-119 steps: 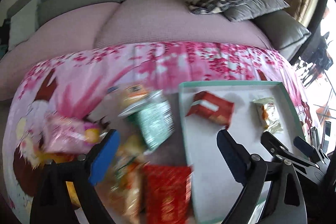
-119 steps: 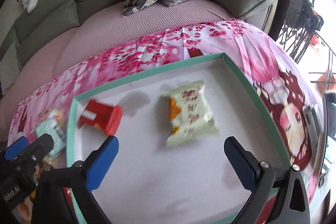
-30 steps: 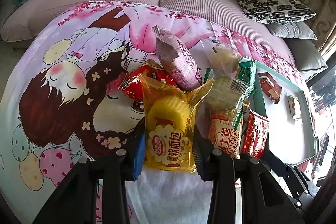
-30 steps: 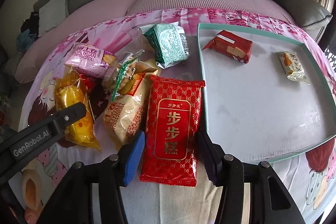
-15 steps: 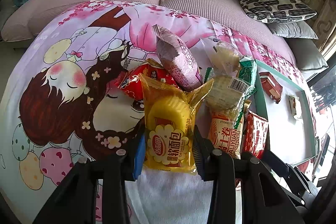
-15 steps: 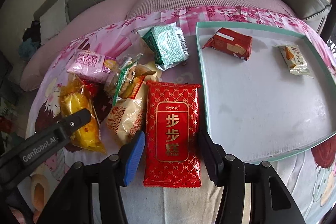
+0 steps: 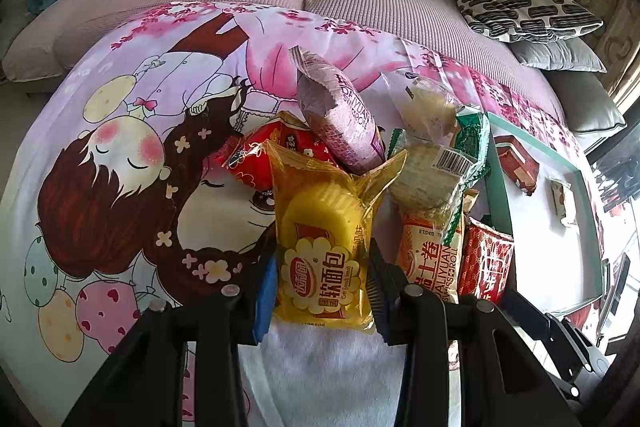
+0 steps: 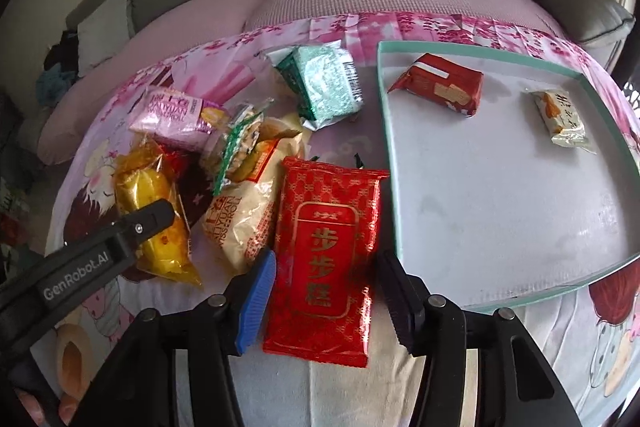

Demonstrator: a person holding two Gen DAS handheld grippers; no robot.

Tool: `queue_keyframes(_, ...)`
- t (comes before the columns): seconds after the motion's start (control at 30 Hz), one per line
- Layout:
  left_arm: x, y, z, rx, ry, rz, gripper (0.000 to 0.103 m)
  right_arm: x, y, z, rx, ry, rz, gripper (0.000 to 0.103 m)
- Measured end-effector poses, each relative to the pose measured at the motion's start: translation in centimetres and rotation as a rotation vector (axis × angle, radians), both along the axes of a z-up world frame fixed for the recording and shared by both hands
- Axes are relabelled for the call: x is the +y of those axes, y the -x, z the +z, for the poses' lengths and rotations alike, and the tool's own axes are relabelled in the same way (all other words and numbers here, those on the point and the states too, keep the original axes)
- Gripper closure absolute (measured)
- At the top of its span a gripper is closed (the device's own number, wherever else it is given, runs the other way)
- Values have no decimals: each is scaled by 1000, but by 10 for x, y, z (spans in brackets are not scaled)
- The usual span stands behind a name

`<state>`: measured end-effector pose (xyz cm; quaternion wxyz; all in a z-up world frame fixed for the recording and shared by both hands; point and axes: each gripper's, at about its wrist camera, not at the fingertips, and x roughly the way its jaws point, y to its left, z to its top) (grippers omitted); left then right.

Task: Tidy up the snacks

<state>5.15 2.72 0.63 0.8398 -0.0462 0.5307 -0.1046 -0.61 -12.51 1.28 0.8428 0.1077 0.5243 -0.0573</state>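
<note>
Two packets sit in our grippers. We have the yellow bread packet (image 7: 324,251) pinched at its lower sides between the pads of our left gripper (image 7: 322,291), low in the frame's middle; its long axis runs straight up the frame, away from us. Our right gripper (image 8: 326,297) straddles the red cake packet (image 8: 326,247), long axis also pointing up the frame, pads at its two long edges; whether they press we cannot tell. Right of that packet, just beside it, lies the teal-rimmed tray (image 8: 390,167), holding a red wrapped biscuit (image 8: 440,89) and a small pale sachet (image 8: 562,121); so our right gripper is the nearer one.

Readable print: "DAIYUAN SWISS ROLL" on the pink roll (image 7: 344,123) and the cream roll (image 7: 432,259); "GenRobot.AI" on the left gripper's arm. Everything rests on a cartoon-print cloth (image 7: 120,155).
</note>
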Motion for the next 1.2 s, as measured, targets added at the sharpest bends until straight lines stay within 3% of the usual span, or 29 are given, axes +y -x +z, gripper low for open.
queue_keyframes(0.93,0,0,0,0,-3,1,61,15,-1,-4,21,83,50,42)
queue_keyframes(1.2,-1,0,0,0,-4,2,61,15,-2,-3,7,97,43,53)
